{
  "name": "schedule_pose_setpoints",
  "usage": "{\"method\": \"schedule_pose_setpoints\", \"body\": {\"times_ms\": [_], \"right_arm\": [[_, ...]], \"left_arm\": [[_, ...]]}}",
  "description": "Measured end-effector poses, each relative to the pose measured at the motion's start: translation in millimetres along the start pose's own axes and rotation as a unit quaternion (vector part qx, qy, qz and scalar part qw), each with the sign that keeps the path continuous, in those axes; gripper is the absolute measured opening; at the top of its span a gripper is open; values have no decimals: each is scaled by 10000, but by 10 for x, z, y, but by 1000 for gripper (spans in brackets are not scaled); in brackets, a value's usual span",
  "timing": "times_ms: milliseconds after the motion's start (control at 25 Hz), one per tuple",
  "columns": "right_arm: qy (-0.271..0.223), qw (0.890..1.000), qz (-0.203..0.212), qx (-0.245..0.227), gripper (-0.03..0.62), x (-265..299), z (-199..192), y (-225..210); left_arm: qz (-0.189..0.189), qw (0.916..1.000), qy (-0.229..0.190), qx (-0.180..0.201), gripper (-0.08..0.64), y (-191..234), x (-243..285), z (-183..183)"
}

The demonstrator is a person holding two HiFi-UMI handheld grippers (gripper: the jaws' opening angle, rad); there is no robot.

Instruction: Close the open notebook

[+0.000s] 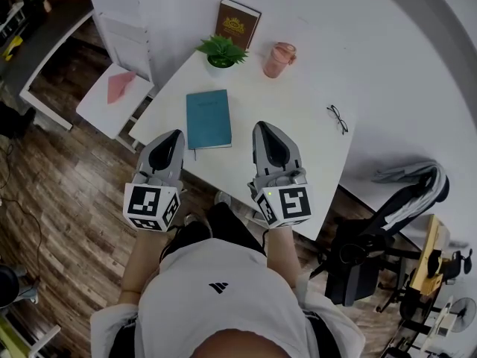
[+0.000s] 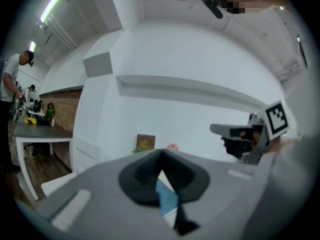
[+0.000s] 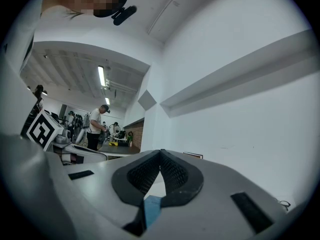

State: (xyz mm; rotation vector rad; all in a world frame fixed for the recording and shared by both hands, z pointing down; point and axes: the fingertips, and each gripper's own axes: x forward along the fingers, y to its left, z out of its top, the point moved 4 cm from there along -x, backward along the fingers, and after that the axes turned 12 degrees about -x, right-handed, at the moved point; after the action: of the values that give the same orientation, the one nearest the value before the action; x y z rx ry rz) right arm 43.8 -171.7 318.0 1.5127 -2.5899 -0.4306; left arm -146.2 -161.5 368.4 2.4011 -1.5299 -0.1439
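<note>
A teal notebook [image 1: 207,118] lies closed and flat on the white table [image 1: 298,148], a thin strap hanging from its near edge. My left gripper [image 1: 177,134] hovers just left of the notebook's near corner, jaws shut and empty. At the notebook's right my right gripper [image 1: 262,129] is also shut with nothing in it. In the left gripper view [image 2: 161,151] a strip of the teal cover [image 2: 167,200] shows below the closed jaws, and the right gripper [image 2: 235,130] is off to the right. The right gripper view [image 3: 160,152] shows its pads pressed together, a sliver of teal notebook [image 3: 151,206] beneath.
At the table's far side stand a small potted plant [image 1: 221,52], a brown book [image 1: 238,23] upright against the wall and a pink cup [image 1: 279,59]. Glasses [image 1: 337,118] lie at the right. A white chair [image 1: 119,88] with a pink paper stands left; an office chair [image 1: 387,215] is at the right.
</note>
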Motion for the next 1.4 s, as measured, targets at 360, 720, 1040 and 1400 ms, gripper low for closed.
{"method": "schedule_pose_setpoints", "body": {"times_ms": [360, 720, 1040, 1400], "right_arm": [[-51, 10000, -77, -36, -3, -91, 48, -4], [-126, 9998, -161, -53, -3, -161, 119, -36], [-220, 9993, -277, -146, -5, -211, 178, -18], [-244, 9991, -329, -143, -6, -248, 199, -1]], "left_arm": [[368, 9978, -552, 19, 9, 142, -222, 298], [657, 9922, -1056, 22, 9, 189, -419, 543], [755, 9886, -1272, 285, 9, 200, -510, 588], [726, 9893, -1222, 325, 9, 158, -547, 543]]}}
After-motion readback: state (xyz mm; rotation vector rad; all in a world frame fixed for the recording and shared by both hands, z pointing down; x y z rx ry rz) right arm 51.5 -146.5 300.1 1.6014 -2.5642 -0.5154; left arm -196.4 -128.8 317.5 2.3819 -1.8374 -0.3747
